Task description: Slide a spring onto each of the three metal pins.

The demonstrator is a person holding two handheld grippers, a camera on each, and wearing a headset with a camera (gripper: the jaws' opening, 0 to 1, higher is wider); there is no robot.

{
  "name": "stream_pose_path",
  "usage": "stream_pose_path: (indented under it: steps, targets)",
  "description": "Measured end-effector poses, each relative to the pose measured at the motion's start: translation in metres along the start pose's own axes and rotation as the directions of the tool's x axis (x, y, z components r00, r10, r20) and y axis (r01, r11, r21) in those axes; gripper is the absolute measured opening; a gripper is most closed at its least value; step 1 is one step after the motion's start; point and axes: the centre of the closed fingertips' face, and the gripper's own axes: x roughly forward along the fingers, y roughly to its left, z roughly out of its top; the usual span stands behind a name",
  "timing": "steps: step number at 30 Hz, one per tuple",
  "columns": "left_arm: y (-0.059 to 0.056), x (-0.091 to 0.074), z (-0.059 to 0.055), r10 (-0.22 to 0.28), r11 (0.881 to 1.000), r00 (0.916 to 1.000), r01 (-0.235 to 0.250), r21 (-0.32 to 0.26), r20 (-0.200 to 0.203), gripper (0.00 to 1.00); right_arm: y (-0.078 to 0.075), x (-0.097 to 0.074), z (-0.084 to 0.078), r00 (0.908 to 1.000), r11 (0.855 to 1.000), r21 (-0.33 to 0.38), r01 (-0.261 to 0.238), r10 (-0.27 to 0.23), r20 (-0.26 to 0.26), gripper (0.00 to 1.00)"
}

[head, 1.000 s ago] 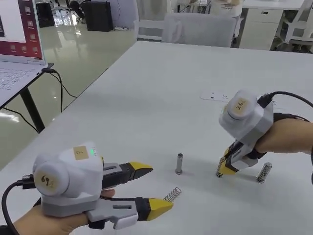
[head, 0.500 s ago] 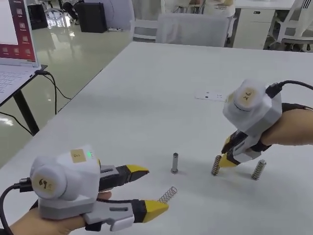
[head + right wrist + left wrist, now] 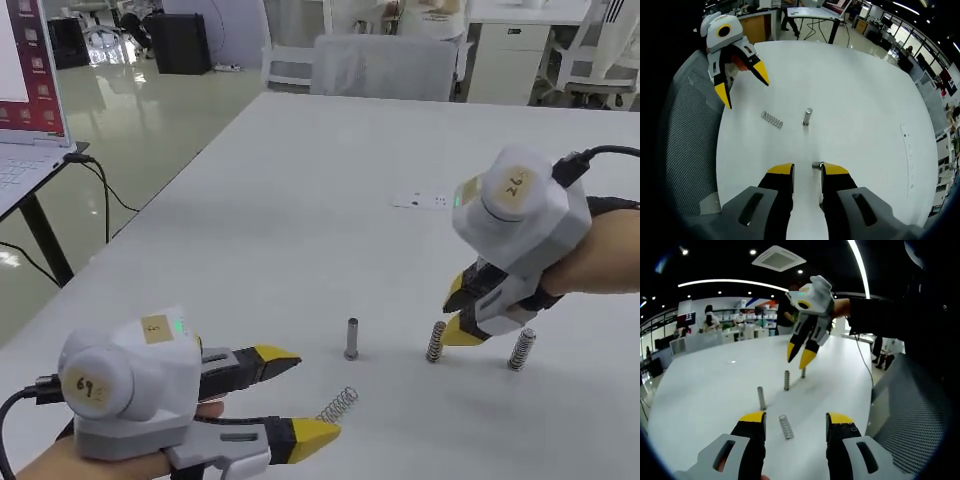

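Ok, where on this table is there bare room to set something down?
The wide far stretch of table, out to the small card and the far edge, is bare. Crowded: the near strip between the left gripper and right gripper, with the loose spring, bare pin, one sprung pin and a second sprung pin.

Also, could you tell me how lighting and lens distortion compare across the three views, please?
Head view: even, bright light, only faint shadows on the table, lines straight. Left gripper view: strong fisheye, ceiling light strips bent into arcs. Right gripper view: table edge bowed, loose spring sharp.
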Motion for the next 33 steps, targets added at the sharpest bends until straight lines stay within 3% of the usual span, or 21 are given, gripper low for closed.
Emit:
stream_pose_path:
  steps: [6,15,22,33]
  targets:
    - [0.000,-0.002,0.000,0.006,1.000,1.0000,-0.006,0.000,0.002,0.42,0.012,0.008,0.013,0.9989,0.998,-0.039,-0.045,0.046,0.010,0.19]
    - [0.002,-0.005,-0.001,0.015,1.000,0.9999,-0.015,-0.004,0.003,0.42,0.038,0.038,0.028,0.9905,0.984,-0.116,-0.135,0.137,0.009,0.18]
    - [0.003,-0.007,-0.003,0.022,1.000,0.9998,-0.022,-0.008,0.000,0.42,0.047,0.059,0.038,0.9853,0.971,-0.170,-0.167,0.171,0.005,0.17]
    - [0.003,-0.009,-0.004,0.032,0.999,0.9995,-0.032,-0.010,-0.002,0.41,0.059,0.087,0.050,0.9740,0.933,-0.286,-0.219,0.226,-0.010,0.15]
